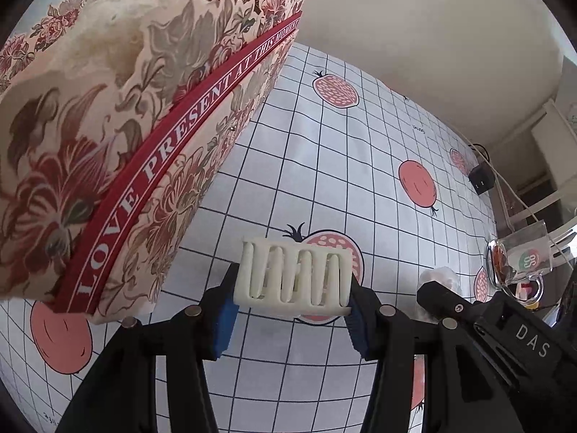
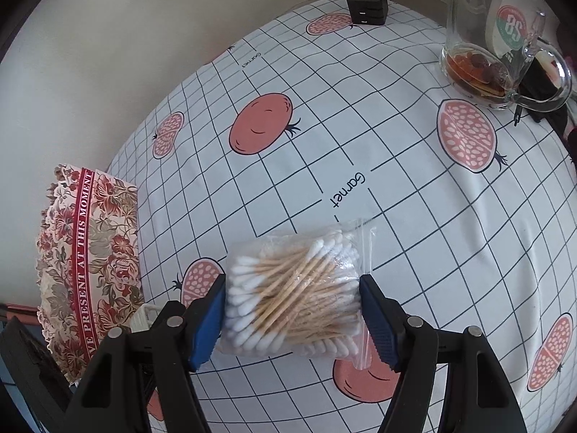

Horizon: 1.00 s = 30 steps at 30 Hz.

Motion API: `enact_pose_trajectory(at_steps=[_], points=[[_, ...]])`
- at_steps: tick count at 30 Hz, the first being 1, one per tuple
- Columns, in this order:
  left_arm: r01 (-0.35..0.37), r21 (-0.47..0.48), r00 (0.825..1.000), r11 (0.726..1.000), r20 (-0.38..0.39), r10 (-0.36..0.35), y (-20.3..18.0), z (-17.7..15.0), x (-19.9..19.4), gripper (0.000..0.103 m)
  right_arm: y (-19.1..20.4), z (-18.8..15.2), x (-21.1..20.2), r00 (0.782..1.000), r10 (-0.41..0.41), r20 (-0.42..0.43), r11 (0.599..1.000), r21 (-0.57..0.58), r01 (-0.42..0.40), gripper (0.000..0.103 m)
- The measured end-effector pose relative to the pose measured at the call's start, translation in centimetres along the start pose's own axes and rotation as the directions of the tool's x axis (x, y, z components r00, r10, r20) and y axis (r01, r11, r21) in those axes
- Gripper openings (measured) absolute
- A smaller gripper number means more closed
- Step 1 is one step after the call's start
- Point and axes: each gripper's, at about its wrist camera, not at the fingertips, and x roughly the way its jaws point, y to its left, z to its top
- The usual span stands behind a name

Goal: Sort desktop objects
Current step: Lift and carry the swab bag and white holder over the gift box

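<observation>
Left hand-held gripper (image 1: 292,310) clamping white slotted clip (image 1: 294,278), right hand-held gripper (image 2: 292,310) clamping cotton-swab bag (image 2: 294,288)

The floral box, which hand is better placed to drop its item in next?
Probably left: its gripper holds the white slotted piece right beside the floral box. The right one's cotton swab bag sits farther off.

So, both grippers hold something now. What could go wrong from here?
1. The bag of cotton swabs is soft and slippery; it may slide out of the right gripper.
2. The left gripper pinches only the ends of the white slotted piece, which may twist loose.
3. The floral box is close and could be bumped.
</observation>
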Motion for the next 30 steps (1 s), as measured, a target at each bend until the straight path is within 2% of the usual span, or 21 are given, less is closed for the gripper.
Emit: enact_pose_trajectory(at_steps=[8, 18, 25, 30], points=[[0.051, 0.010, 0.998, 0.999, 0.022, -0.051, -0.2, 0.3, -0.8, 0.054, 1.5, -0.1, -1.5, 0.997, 0.054, 0.062, 0.998, -0.029, -0.052, 0.073], [0.092, 0.024, 0.994, 0.995, 0.059, -0.093, -0.6, 0.6, -2.3, 0.054, 3.2, 0.0, -4.0, 0.975, 0.131, 0.177, 0.989, -0.093, -0.116, 0.073], [0.123, 0.040, 0.983, 0.992, 0.132, -0.127, -0.8, 1.2, -4.7, 0.054, 4.2, -0.2, -5.8, 0.951, 0.185, 0.248, 0.978, -0.138, -0.154, 0.073], [0.140, 0.060, 0.973, 0.988, 0.177, -0.149, -0.9, 1.5, -6.4, 0.054, 4.6, -0.4, -7.2, 0.922, 0.241, 0.302, 0.967, -0.160, -0.200, 0.073]])
